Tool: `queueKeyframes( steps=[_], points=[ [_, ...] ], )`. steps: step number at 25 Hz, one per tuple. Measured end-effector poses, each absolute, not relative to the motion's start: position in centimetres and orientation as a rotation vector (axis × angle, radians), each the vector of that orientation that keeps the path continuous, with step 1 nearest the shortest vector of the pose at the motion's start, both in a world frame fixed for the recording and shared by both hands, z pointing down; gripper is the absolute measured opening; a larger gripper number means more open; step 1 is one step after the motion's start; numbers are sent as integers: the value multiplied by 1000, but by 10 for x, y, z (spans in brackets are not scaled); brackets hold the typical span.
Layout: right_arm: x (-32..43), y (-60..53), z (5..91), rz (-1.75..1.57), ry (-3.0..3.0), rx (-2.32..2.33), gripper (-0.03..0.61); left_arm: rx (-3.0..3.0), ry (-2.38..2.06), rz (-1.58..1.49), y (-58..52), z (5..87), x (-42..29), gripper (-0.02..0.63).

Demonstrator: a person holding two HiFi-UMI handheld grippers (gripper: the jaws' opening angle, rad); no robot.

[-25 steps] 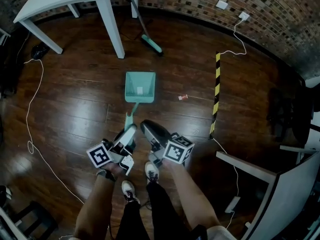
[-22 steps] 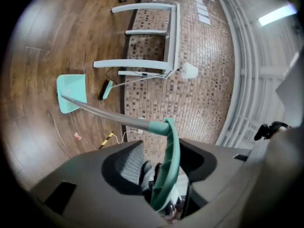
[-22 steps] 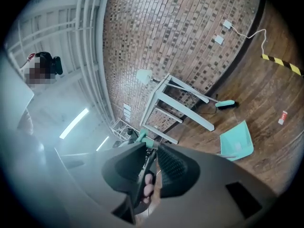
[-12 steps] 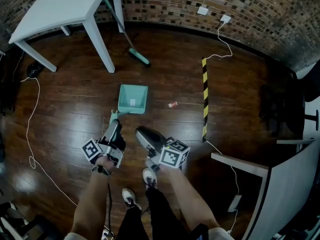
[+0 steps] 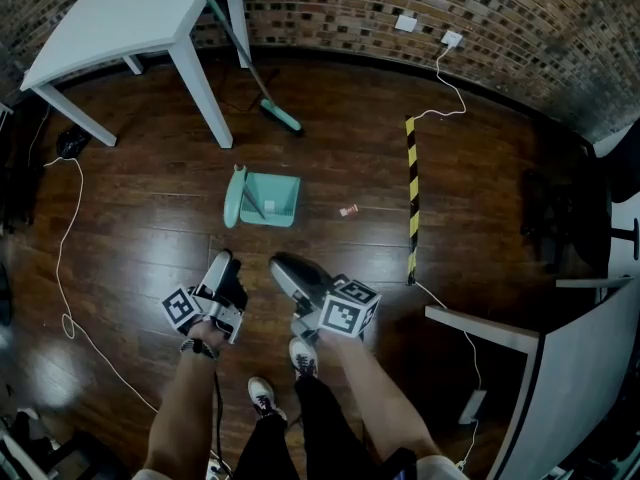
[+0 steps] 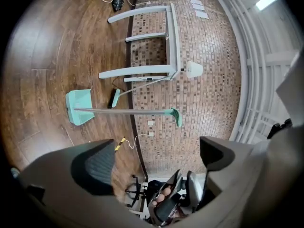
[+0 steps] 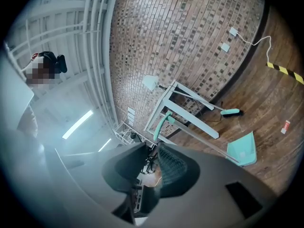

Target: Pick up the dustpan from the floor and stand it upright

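The teal dustpan [image 5: 272, 199] stands on the wooden floor, its long handle [image 5: 236, 192] upright and free. My left gripper [image 5: 226, 268] is just short of it, its jaws opening wide with nothing between them. In the left gripper view the dustpan [image 6: 78, 107] and the handle's grip [image 6: 175, 118] lie ahead of the left gripper [image 6: 152, 151], apart from the pads. My right gripper [image 5: 282, 266] hovers beside the left one, shut and holding nothing. The right gripper view shows the right gripper [image 7: 152, 170] with its jaws together and the dustpan [image 7: 242, 148] beyond.
A teal broom [image 5: 282, 115] leans at the white table [image 5: 110, 18]. A yellow-black strip [image 5: 411, 193] and a small scrap [image 5: 347, 210] lie on the floor to the right. White cables [image 5: 62, 228] run at left and back. A desk corner [image 5: 480, 333] is near right.
The left gripper held the dustpan's handle, raised it, then opened and drew back. The handle now stands upright on its own. The right gripper rose a little.
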State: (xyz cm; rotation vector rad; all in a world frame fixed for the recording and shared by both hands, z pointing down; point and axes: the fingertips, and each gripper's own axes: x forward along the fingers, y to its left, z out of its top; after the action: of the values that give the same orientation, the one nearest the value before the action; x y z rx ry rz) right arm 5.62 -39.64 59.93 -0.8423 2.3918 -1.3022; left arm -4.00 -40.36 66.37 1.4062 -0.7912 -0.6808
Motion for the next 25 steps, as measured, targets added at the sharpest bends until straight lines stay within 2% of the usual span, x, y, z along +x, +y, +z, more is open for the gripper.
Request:
queueKeyframes(
  steps=[2,4,5,6,7,9,10,16,25],
  points=[
    [54,-397,595,-1292,2402,-845,57,1452,-789,-676,-404,657,-40,543],
    [55,-397,592,-1261,2426,-862,57,1521,-799,-642,-404,649,-36,458],
    [55,-397,590,-1238,2447,-878,36,1566,-820,-593,-404,648,-34,370],
    [56,-398,588,-1209,2475,-900,-16,1612,-856,-519,-402,648,-31,296],
    [57,-398,587,-1174,2512,-927,-17,1649,-902,-431,-400,651,-30,227],
    [58,-398,584,-1085,2602,-1001,-15,1705,-1009,-246,-393,659,-34,47],
    [60,-398,582,-1035,2644,-1042,-17,1740,-1055,-161,-390,660,-35,2],
    [71,-400,550,-813,2762,-1215,-17,2045,-1153,197,-387,629,-26,0],
    [108,-359,476,-566,2801,-1477,-17,2328,-1211,279,-343,534,-30,-2]
  ],
)
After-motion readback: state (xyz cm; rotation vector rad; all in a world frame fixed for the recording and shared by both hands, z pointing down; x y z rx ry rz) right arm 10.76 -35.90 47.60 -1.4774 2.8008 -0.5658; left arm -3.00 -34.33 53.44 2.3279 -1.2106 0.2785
